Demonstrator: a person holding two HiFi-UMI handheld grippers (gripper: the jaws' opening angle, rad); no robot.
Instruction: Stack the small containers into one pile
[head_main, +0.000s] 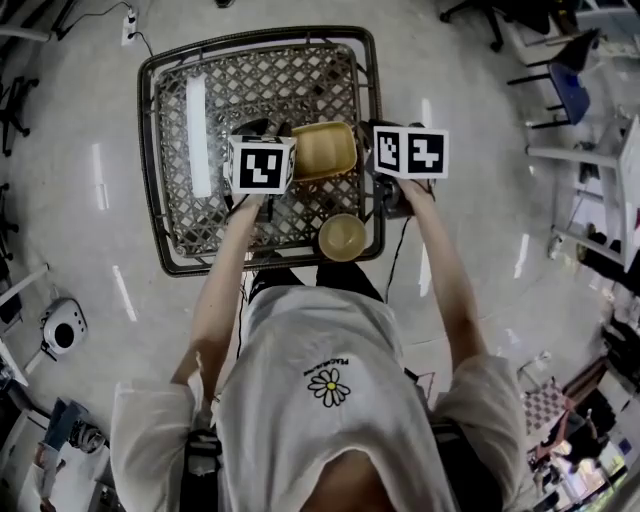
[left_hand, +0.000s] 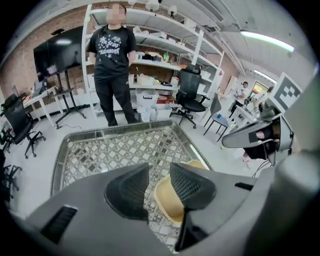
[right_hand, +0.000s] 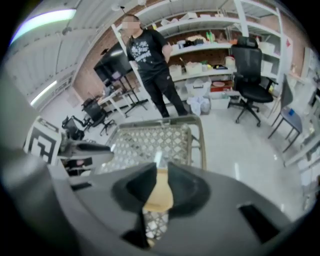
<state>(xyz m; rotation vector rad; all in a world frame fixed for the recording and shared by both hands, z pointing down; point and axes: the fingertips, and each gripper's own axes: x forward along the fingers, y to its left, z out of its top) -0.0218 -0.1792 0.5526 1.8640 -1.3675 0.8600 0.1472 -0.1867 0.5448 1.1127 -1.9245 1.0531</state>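
Round container (head_main: 342, 236), apart from the square container (head_main: 323, 150), should be gripped by its rim and centred inside; left gripper (left_hand: 159, 187) and right gripper (right_hand: 161, 185) are held part-open, empty.

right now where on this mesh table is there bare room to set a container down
The left part of the mesh table, far rim to near rim, is bare. Crowded on the right: square container mid-table, round container at the near right corner.

Table (head_main: 200, 120) free at left; container (head_main: 323, 150) and bowl (head_main: 342, 236) occupy its right.
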